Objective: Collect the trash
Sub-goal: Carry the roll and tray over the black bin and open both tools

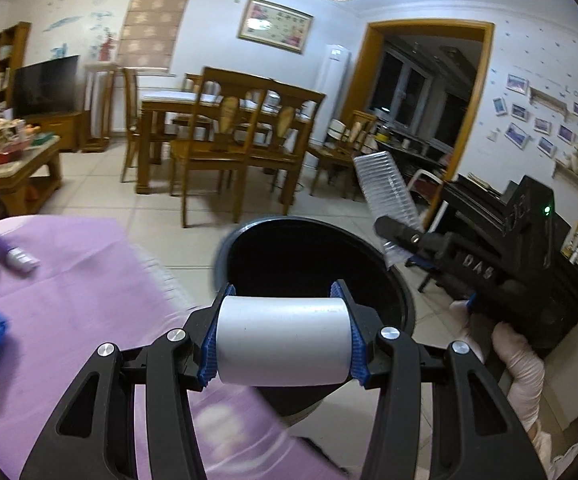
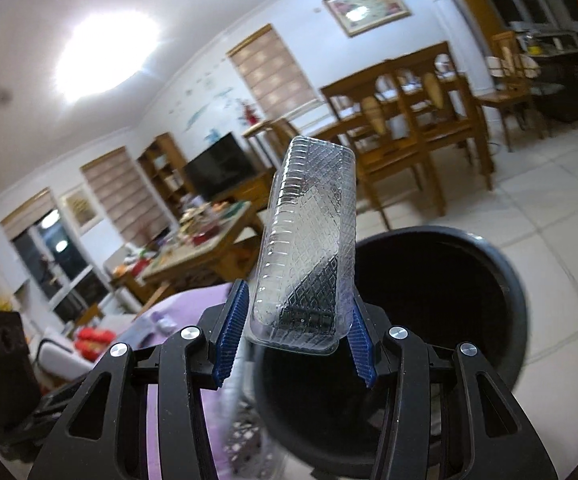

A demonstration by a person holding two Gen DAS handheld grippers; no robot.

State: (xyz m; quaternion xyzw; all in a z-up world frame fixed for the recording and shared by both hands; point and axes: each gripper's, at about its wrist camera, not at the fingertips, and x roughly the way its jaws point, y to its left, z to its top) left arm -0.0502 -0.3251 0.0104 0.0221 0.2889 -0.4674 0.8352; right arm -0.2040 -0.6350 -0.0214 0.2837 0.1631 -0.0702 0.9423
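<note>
- The left gripper (image 1: pixel 285 320) fills the lower middle of the left wrist view, its black arms spreading from the bottom edge toward the centre.
- Its blue pads (image 1: pixel 209 344) press on both flat ends of a white roll (image 1: pixel 283 340), which lies crosswise between them.
- The right gripper (image 2: pixel 295 328) sits at the lower middle of the right wrist view, blue pads (image 2: pixel 231 336) clamped on the lower end of a clear ribbed plastic tray (image 2: pixel 309 240) that stands up toward the frame's centre.
- In the left wrist view, the right gripper (image 1: pixel 399 236) reaches in from the right edge, pointing left.
- A gloved hand (image 1: pixel 517 360) grips its handle at the lower right.
</note>
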